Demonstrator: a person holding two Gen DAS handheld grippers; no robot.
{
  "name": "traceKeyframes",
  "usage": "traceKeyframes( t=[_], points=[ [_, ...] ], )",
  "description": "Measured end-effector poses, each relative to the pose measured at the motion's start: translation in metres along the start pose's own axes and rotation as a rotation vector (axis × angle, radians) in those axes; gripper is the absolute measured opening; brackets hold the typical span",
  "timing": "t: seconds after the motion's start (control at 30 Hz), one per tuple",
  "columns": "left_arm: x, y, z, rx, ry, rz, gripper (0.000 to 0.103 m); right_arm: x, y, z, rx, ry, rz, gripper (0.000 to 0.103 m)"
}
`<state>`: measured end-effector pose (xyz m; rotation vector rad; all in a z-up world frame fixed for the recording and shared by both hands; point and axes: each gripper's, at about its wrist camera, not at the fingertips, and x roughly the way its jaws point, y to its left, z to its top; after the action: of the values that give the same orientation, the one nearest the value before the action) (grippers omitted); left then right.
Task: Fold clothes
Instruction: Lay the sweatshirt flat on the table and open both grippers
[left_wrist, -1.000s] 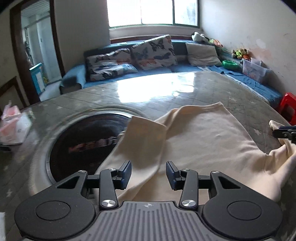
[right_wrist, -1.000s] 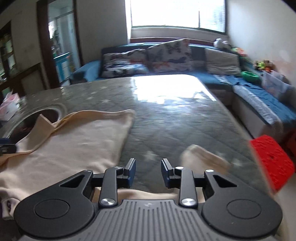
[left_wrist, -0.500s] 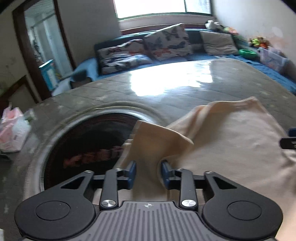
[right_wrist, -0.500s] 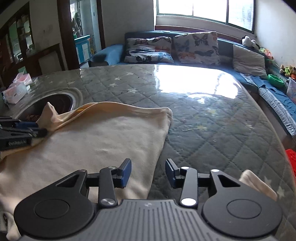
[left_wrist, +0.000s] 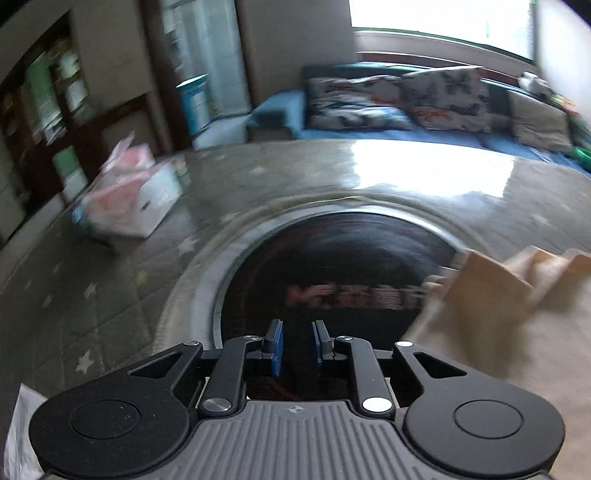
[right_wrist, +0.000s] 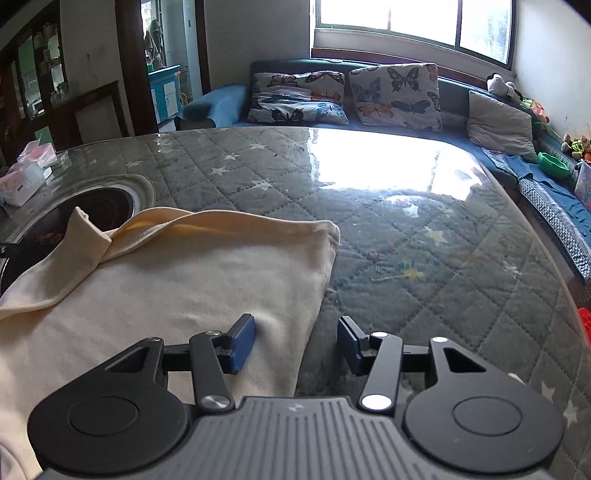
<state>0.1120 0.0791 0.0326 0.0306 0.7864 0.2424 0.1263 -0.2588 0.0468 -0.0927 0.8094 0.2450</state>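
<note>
Lying flat on the quilted grey desk (right_wrist: 424, 236), a cream garment (right_wrist: 192, 280) is seen in the right wrist view, spread from about 9 o'clock to the centre of the picture, with one sleeve (right_wrist: 70, 254) folded over its top at 10 o'clock. The right gripper (right_wrist: 296, 341) is held released, its blue pads wide apart; the left pad is placed over the garment's right edge and the right pad over the bare desk. Nothing is grasped by it.

In the left wrist view, which is blurred, the left gripper (left_wrist: 297, 345) is nearly clenched, with only a narrow gap left between the pads, and nothing is held in it. It is pointed at a dark round inset (left_wrist: 332, 280) in the desk. The garment (left_wrist: 517, 325) is seen at 3 o'clock, apart from the pads. A tissue box (left_wrist: 129, 195) is placed at 10 o'clock on the desk.
</note>
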Motion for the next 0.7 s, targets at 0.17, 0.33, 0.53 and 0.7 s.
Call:
traceKeyframes(
  t=[0.17, 0.33, 0.53, 0.7],
  points=[
    [-0.020, -0.040, -0.004, 0.116, -0.024, -0.135, 0.046, 0.007, 0.003, 0.006, -0.005, 0.003, -0.011, 0.051],
    [-0.029, -0.068, -0.014, 0.208, -0.021, -0.239, 0.055, 0.008, 0.003, 0.006, -0.004, 0.005, -0.014, 0.053],
    [-0.026, -0.068, -0.028, 0.256, 0.005, -0.220, 0.055, 0.007, 0.003, 0.005, -0.002, 0.001, -0.019, 0.060],
    [-0.027, -0.061, -0.038, 0.270, -0.001, -0.219, 0.055, -0.005, 0.014, 0.000, -0.027, -0.012, 0.006, 0.065]
  ],
)
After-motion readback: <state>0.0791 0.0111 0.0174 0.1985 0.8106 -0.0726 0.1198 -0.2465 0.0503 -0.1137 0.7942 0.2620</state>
